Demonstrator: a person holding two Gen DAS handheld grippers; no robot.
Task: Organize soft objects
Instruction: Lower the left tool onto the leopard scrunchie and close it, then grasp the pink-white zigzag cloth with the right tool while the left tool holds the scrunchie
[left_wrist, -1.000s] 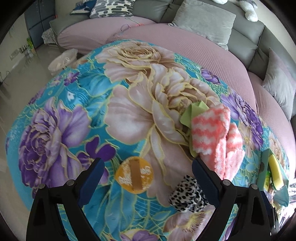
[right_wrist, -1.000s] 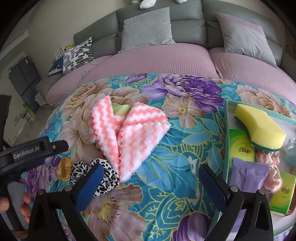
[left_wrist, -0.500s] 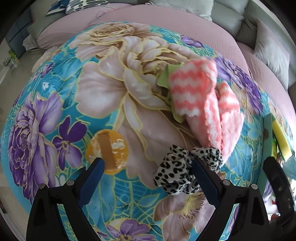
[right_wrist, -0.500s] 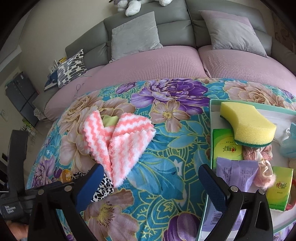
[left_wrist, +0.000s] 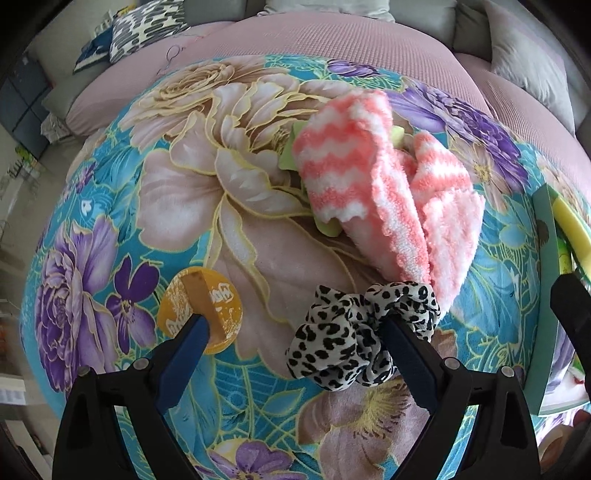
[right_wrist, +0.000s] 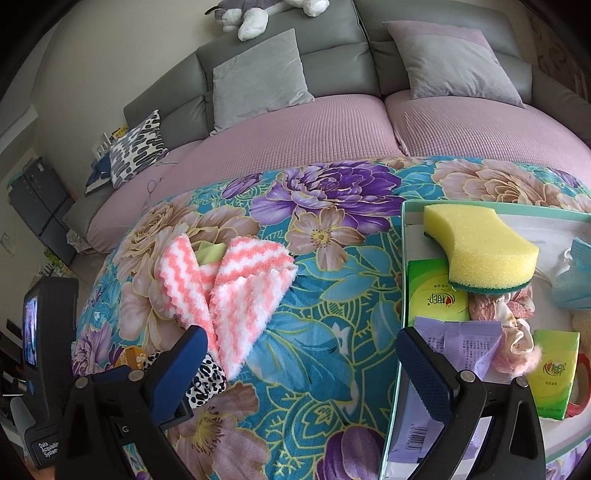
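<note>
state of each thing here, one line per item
left gripper: open, empty, jaws astride the scrunchie's left part
right gripper: open, empty
leopard scrunchie: loose on the blanket
pink striped cloth: crumpled, over a green cloth
box: open, filled
yellow sponge: on top of the box's contents

A grey sofa (right_wrist: 332, 40) with mauve seat covers (right_wrist: 295, 136) stands against a pale wall (right_wrist: 92, 48). Grey cushions (right_wrist: 258, 77) lean on it. At left, perhaps a dark cabinet (right_wrist: 37, 210).
</note>
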